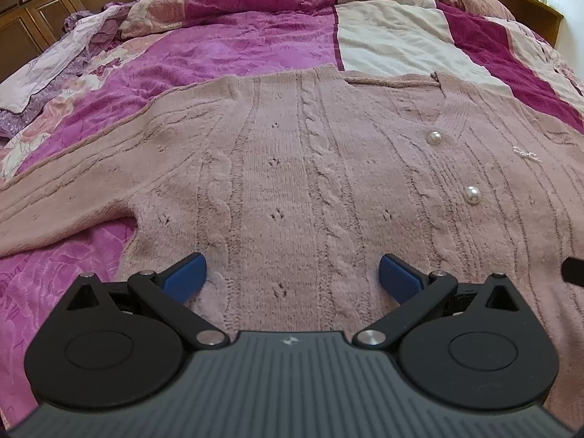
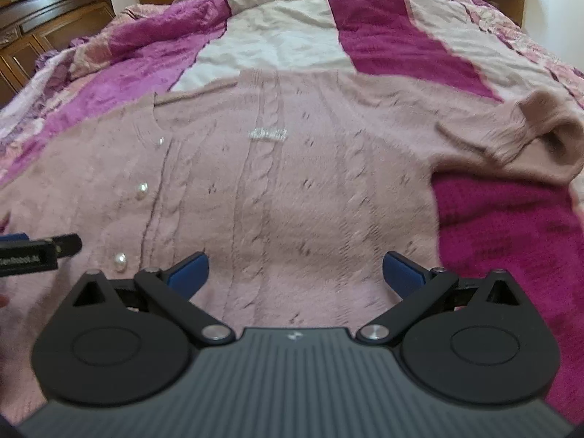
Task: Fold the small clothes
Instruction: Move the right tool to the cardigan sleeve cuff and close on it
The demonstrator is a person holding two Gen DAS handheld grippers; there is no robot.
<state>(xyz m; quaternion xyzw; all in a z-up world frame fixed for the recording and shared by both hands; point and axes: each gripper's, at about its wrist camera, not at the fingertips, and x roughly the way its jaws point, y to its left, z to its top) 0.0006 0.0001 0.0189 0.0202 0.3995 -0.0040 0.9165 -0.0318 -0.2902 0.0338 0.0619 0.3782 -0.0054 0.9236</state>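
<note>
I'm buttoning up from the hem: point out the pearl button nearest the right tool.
The lowest pearl button, just left of the right tool on the pink cardigan. The other two, and, sit farther up toward the neckline.

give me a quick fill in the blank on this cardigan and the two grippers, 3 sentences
1. The pink cardigan lies spread flat on a patchwork ____.
2. Its round buttons look like ____.
3. The left gripper and the right gripper both have their blue fingers ____, with nothing held between them.

Missing words: bedspread; pearls; open
</note>
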